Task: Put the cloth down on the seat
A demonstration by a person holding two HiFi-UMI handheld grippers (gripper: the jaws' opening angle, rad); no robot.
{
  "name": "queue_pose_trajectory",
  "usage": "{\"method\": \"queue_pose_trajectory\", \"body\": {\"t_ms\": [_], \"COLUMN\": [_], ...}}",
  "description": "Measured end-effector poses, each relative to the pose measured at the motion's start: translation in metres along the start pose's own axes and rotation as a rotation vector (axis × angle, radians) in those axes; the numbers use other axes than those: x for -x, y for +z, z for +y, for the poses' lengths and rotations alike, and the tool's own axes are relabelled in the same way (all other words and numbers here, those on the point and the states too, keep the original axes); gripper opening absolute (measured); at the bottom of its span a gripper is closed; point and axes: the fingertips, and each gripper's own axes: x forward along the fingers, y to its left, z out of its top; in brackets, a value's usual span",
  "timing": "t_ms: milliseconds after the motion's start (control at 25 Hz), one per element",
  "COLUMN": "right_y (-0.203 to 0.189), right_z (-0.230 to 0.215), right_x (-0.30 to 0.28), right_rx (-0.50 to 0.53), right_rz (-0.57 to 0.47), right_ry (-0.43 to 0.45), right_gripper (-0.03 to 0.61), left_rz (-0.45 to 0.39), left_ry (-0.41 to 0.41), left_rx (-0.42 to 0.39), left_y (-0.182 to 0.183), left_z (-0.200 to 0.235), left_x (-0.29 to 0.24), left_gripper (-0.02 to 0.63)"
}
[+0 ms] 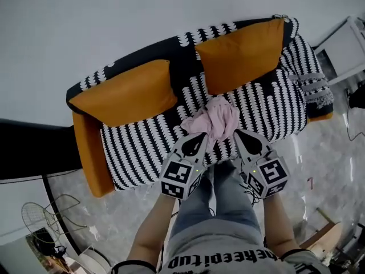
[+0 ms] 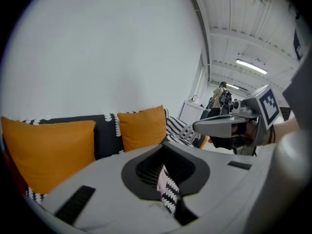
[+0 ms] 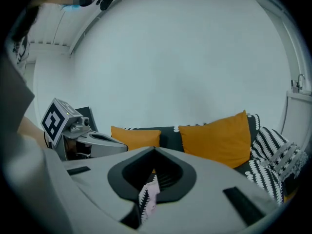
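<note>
My left tool [image 1: 195, 139] is closed tight. Its own view shows a thin pink strip of the cloth [image 1: 215, 119] pinched in the slit between the jaws. My right tool [image 1: 240, 136] is the same, jaws together on a sliver of pink.

In both gripper views the grey jaw bodies hide nearly all of the cloth. I can't tell whether the black-and-white pattern beside the pink is cloth or the cover behind it. From the head view the cloth hangs bunched between the two tool tips, over the front middle of the seat [image 1: 142, 144]. From above I can't tell whether its lowest folds touch the cover. The marker cubes hide my hands, and only my forearms and legs [image 1: 199, 204] show below them.

The sofa [image 1: 85, 153] is orange under a black-and-white patterned cover. Two orange cushions lean on its back, a left cushion [image 1: 122, 93] and a right cushion [image 1: 239, 53]. At the right end a fringed edge [image 1: 316, 93] of the cover hangs down.

The wall [image 1: 114, 21] behind is plain and pale, and the floor [image 1: 114, 221] is glossy grey marble. A dark band [image 1: 23, 147] at the left is cut off by the frame. A wire-framed thing [image 1: 40, 216] near the bottom left is too small to name. White furniture [image 1: 348, 44] shows partly at the far right.
</note>
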Motion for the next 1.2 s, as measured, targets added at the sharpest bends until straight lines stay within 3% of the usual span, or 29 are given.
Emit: {"method": "queue_pose_trajectory", "body": {"t_ms": [640, 1200], "right_y": [0.082, 0.112], "right_z": [0.054, 0.097], "right_x": [0.047, 0.065], "right_rx": [0.062, 0.140], "right_rz": [-0.193, -0.266], "right_ry": [-0.023, -0.013], "right_gripper": [0.008, 0.008], "left_rz": [-0.194, -0.301], "left_ry": [-0.098, -0.144], "left_rx": [-0.114, -0.178], "left_y": [0.089, 0.121], "left_z": [-0.037, -0.056], "left_x": [0.065, 0.103], "left_gripper": [0.026, 0.026]}}
